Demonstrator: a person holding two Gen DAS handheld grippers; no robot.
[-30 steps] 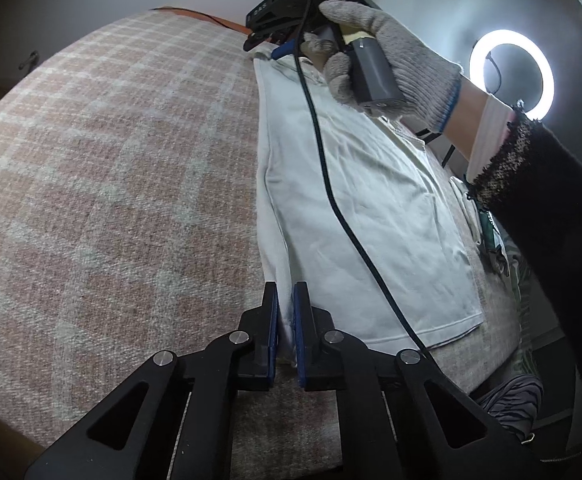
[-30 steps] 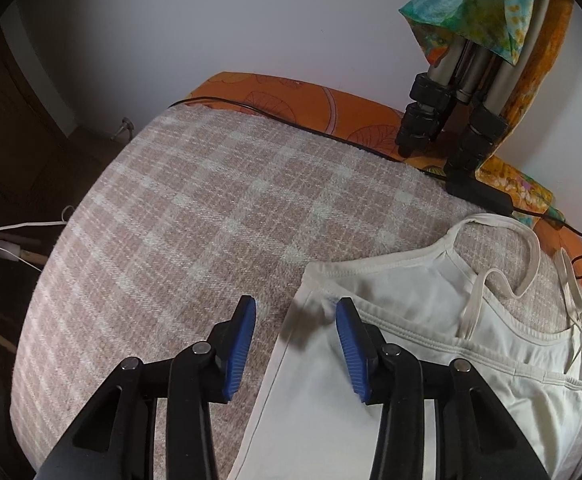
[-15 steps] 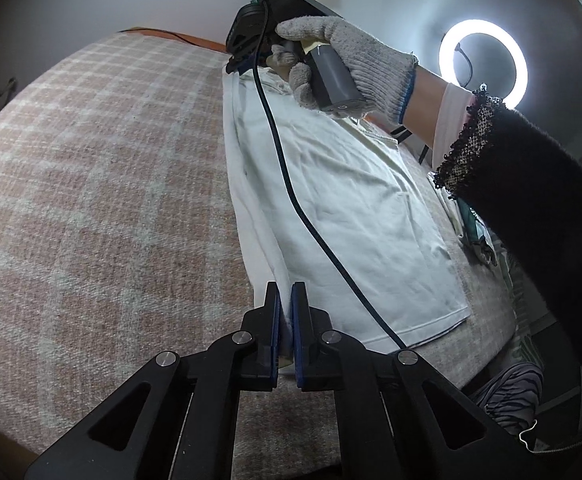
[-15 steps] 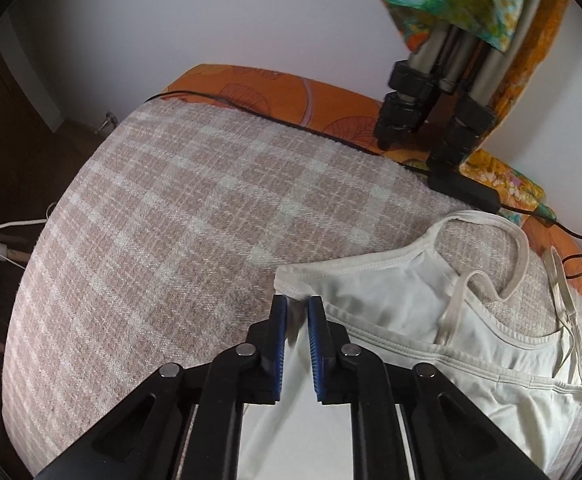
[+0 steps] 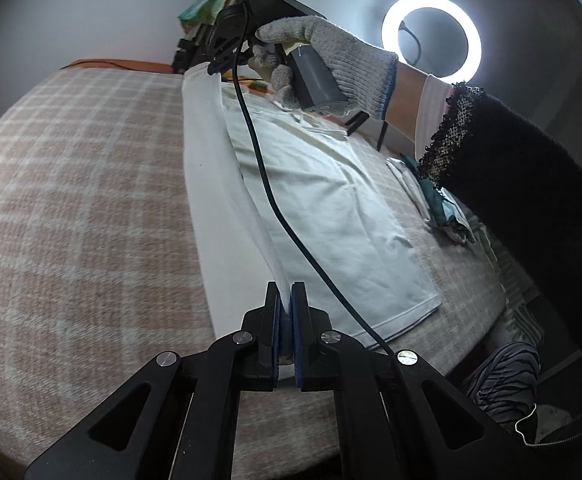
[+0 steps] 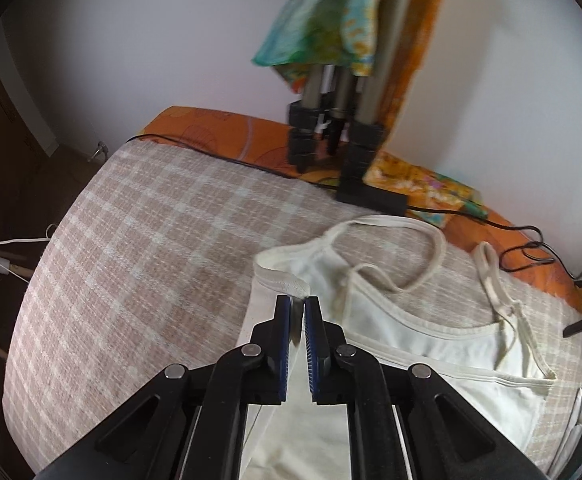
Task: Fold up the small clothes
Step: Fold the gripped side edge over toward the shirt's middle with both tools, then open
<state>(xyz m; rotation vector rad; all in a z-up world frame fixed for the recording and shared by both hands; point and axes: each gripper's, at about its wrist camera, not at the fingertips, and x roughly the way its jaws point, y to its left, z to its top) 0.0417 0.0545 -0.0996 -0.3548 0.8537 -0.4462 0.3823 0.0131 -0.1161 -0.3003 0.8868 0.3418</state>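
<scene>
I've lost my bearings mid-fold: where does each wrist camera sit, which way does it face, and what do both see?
Left wrist: sits behind the left gripper, looks along the white camisole from its hem end; shows the gloved right hand and a black sleeve.
Right wrist: sits behind the right gripper, looks over the strap end toward a tripod and wall; no body part shows.
Shared: the camisole, each gripper shut on one end of its lifted side edge, and the plaid blanket.

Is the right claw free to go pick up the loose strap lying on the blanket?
Probably not yet: the right claw is shut on the camisole's corner, though nothing blocks the strap.
</scene>
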